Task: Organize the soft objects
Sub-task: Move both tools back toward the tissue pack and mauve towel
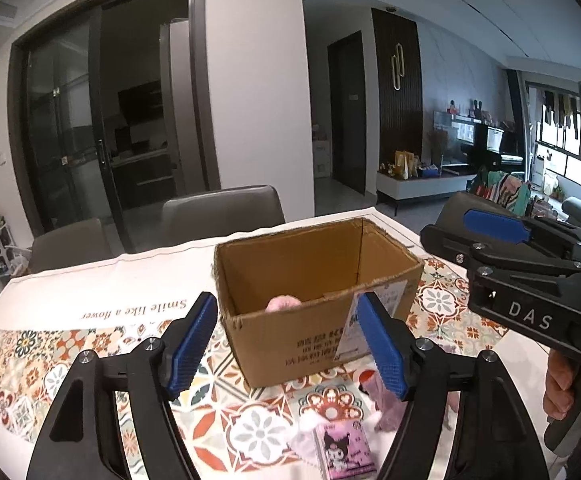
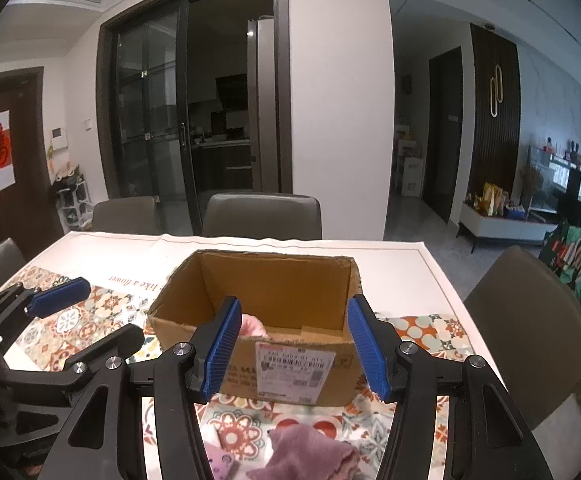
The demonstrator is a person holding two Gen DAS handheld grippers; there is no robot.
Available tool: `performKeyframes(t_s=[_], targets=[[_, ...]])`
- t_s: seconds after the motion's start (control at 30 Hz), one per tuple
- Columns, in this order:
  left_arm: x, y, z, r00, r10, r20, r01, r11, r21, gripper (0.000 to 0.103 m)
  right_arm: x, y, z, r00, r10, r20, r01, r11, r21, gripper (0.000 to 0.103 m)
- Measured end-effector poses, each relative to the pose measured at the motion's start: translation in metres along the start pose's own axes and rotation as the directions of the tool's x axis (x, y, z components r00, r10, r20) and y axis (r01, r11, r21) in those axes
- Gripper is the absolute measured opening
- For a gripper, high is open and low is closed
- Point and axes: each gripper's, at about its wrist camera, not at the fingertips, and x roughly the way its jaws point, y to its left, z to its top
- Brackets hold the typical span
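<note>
Cardboard box (image 2: 266, 344) top open, near wall blocks level approach; purple cloth (image 2: 310, 452) lies before it.

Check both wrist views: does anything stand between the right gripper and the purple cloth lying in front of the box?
Nothing visible does. The purple cloth lies on the table just below the open right gripper, nearer than the cardboard box.

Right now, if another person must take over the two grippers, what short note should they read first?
Left gripper: open, holds nothing.
Right gripper: open, holds nothing.
Both are above the table, in front of the cardboard box.
Done: one pink soft thing is already in the box.
Left: a purple cloth and a small pink packet with a cartoon figure lie on the patterned tablecloth, on the near side of the box. I would take the cloth next.
</note>
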Motion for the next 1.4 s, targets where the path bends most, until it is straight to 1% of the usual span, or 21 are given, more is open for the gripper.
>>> performKeyframes(t_s=[0.3, 0.5, 0.6, 0.83, 0.9, 1.07, 1.17, 1.23, 1.4], targets=[[-0.029, -0.014, -0.032, 0.999, 0.031, 0.030, -0.030, 1.000, -0.006, 0.073, -0.033, 0.001, -0.031, 0.999, -0.026, 0.026, 0.026, 1.000, 0.013, 0.057], [-0.037, -0.020, -0.055, 1.000, 0.023, 0.009, -0.023, 0.999, -0.046, 0.073, -0.050, 0.000, -0.049, 0.998, -0.050, 0.037, 0.049, 0.998, 0.029, 0.057], [-0.038, -0.026, -0.065, 0.999, 0.037, -0.002, -0.037, 0.998, -0.055, 0.075, -0.055, -0.001, -0.060, 0.998, -0.055, 0.039, 0.053, 0.998, 0.034, 0.057], [-0.032, -0.035, -0.093, 0.998, 0.052, -0.037, -0.054, 0.996, -0.066, 0.075, -0.055, -0.005, -0.088, 0.999, -0.046, 0.015, 0.045, 0.998, 0.052, 0.057], [-0.031, -0.037, -0.104, 0.998, 0.049, -0.048, -0.052, 0.996, -0.071, 0.075, -0.053, -0.007, -0.096, 0.999, -0.035, -0.001, 0.035, 0.997, 0.066, 0.057], [-0.028, -0.045, -0.123, 0.996, 0.066, -0.062, -0.070, 0.996, -0.059, 0.075, -0.048, -0.015, -0.116, 0.999, -0.022, -0.038, 0.026, 0.994, 0.102, 0.057], [-0.022, -0.048, -0.130, 0.995, 0.059, -0.083, -0.064, 0.996, -0.063, 0.075, -0.042, -0.018, -0.126, 0.998, -0.010, -0.064, 0.018, 0.992, 0.125, 0.057], [-0.018, -0.050, -0.134, 0.993, 0.076, -0.091, -0.082, 0.995, -0.056, 0.075, -0.039, -0.020, -0.132, 0.997, -0.008, -0.077, 0.019, 0.990, 0.141, 0.057], [-0.009, -0.058, -0.141, 0.990, 0.094, -0.105, -0.096, 0.995, -0.017, 0.075, -0.030, -0.026, -0.146, 0.993, -0.005, -0.117, 0.025, 0.985, 0.170, 0.057]])
